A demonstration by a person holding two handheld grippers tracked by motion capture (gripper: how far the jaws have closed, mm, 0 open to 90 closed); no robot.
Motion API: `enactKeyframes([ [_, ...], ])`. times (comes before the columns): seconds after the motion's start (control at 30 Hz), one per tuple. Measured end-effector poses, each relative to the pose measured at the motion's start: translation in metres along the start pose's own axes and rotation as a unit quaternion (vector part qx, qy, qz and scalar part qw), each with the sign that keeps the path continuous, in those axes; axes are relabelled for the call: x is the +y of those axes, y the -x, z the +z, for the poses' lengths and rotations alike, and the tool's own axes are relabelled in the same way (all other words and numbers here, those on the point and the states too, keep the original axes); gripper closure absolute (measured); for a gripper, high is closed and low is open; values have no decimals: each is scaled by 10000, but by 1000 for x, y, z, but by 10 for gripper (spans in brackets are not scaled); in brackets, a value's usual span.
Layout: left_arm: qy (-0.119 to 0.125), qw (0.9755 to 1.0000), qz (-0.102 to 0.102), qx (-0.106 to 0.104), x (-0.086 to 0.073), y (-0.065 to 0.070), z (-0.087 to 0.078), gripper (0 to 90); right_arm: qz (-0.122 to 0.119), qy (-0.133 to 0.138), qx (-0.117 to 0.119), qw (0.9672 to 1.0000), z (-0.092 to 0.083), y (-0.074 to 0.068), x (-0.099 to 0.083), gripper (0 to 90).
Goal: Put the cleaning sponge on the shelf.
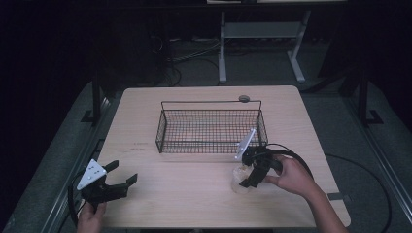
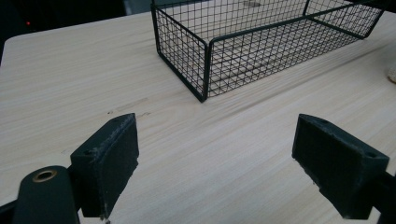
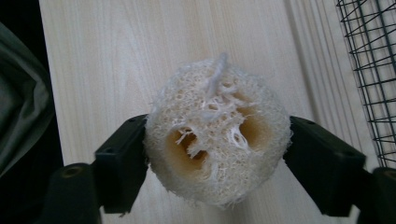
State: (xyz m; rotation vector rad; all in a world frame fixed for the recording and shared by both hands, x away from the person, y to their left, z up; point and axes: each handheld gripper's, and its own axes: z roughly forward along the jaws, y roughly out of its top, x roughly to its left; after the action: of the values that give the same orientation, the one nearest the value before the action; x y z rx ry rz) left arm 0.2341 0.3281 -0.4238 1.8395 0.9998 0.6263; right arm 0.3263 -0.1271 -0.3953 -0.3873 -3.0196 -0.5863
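— What is the right hand [image 1: 290, 175] doing over there?

— It is holding the right gripper [image 1: 250, 180] down at the near right part of the table [image 1: 194, 204], and the jaws are pinching a round loofah sponge [image 3: 215, 133] from both sides. In the right gripper view the pads are pressing against its edges, and the holes in its face are looking up at the camera.

— Where is the sponge sitting?

— Just on the near side of the wire basket [image 1: 211, 127], by its right corner, low over the wood; I cannot tell whether it is touching the table.

— And the other one?

— The left gripper [image 1: 118, 178] is hovering at the near left corner, held by the left hand [image 1: 90, 219]. Its jaws are standing spread wide with bare wood between them, pointing towards the basket's near left corner.
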Motion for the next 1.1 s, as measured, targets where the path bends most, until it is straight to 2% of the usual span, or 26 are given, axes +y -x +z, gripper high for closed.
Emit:
enactKeyframes([
  [0.27, 15, 10000, 13, 10, 1, 1, -1, 138, -33, 3, -8, 10000, -5, -1, 0, 276],
  [0.57, 24, 10000, 0, 26, 1, 1, -2, 138, -21, 224, 31, 9997, -17, 2, 1, 277],
  [1.1, 29, 10000, 3, 46, 0, -1, -4, 138, -164, 240, 44, 9996, -28, 4, 15, 277],
])
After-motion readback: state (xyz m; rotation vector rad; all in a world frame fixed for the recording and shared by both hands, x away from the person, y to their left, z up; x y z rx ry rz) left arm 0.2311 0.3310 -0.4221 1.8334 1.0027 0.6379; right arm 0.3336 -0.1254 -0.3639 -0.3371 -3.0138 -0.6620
